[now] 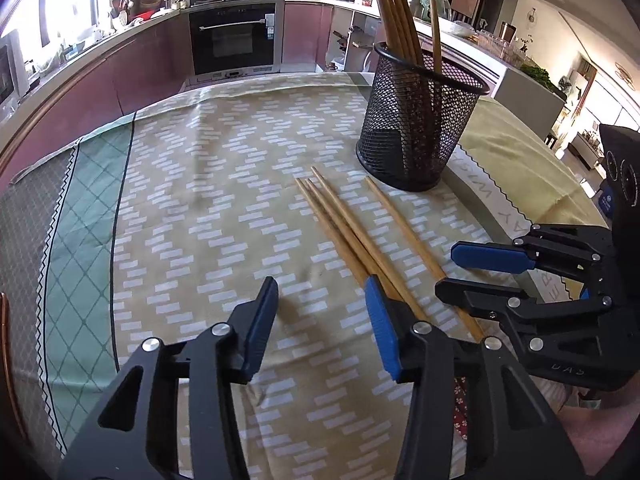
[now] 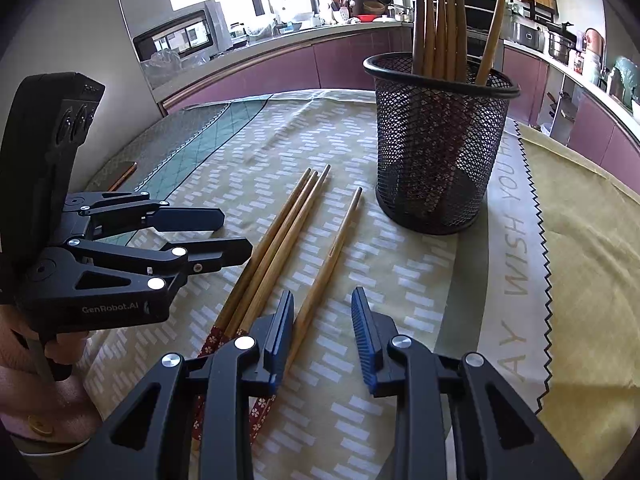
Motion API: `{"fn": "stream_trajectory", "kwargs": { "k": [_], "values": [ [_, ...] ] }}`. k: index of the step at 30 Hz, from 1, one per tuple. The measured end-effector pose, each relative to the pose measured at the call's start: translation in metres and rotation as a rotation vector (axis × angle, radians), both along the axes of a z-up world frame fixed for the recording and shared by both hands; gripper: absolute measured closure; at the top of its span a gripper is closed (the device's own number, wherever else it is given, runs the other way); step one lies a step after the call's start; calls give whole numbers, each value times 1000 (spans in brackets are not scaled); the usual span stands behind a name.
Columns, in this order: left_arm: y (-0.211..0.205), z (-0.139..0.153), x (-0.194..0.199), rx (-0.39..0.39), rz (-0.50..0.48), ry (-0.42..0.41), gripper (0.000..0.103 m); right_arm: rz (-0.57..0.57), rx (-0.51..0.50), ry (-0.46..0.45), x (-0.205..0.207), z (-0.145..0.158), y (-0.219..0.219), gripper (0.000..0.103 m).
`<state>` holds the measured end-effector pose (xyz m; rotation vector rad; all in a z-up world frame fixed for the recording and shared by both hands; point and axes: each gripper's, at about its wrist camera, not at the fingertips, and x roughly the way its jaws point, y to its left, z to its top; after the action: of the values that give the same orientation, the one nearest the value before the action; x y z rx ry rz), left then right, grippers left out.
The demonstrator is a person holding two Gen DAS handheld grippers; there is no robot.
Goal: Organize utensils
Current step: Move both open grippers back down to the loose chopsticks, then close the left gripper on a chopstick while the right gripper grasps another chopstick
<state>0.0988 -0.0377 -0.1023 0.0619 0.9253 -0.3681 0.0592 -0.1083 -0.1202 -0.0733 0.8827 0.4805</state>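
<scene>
Three wooden chopsticks (image 1: 340,228) lie side by side on the patterned tablecloth, and a single chopstick (image 1: 404,232) lies just to their right. Behind them stands a black mesh holder (image 1: 416,128) with several chopsticks upright in it. My left gripper (image 1: 320,300) is open with only cloth between its fingers, its right finger over the bundle's near part. In the right wrist view, my right gripper (image 2: 322,300) is open around the single chopstick (image 2: 340,236), which runs close to its left finger. The bundle (image 2: 276,232) lies left of it, beside the left gripper (image 2: 236,232).
The mesh holder (image 2: 440,148) stands on the seam between the patterned cloth and a plain yellow-green cloth (image 2: 580,240). A copper-coloured flat object (image 2: 124,174) lies near the table's far left. Kitchen counters and an oven (image 1: 232,36) are beyond the table edge.
</scene>
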Motion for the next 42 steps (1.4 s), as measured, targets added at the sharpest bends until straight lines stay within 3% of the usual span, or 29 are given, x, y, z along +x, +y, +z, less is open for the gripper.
{"fn": "stream_trajectory", "kwargs": {
  "k": [2, 8, 11, 13, 15, 21, 30, 35, 42],
  "values": [
    [-1, 1, -1, -23, -13, 1, 57, -1, 3, 1, 0, 0, 0, 75],
    [-8, -4, 0, 4, -25, 4, 58, 0, 2, 1, 0, 0, 1, 75],
    [-6, -2, -1, 3, -37, 7, 65, 2, 0, 1, 0, 1, 1, 75],
    [-5, -3, -2, 20, -43, 14, 80, 2, -3, 0, 2, 1, 1, 76],
    [-2, -5, -3, 21, -50, 23, 84, 3, -6, -1, 2, 1, 1, 76],
    [2, 1, -3, -56, -58, 28, 80, 0, -5, -2, 3, 0, 2, 76],
    [-11, -5, 3, -36, -71, 30, 72, 0, -3, -2, 2, 1, 2, 75],
    [-12, -7, 0, 32, -76, 26, 83, 3, -5, -2, 3, 1, 1, 76],
    [-8, -6, 2, 7, -70, 42, 84, -1, -15, -6, 7, 1, 5, 78]
  ]
}}
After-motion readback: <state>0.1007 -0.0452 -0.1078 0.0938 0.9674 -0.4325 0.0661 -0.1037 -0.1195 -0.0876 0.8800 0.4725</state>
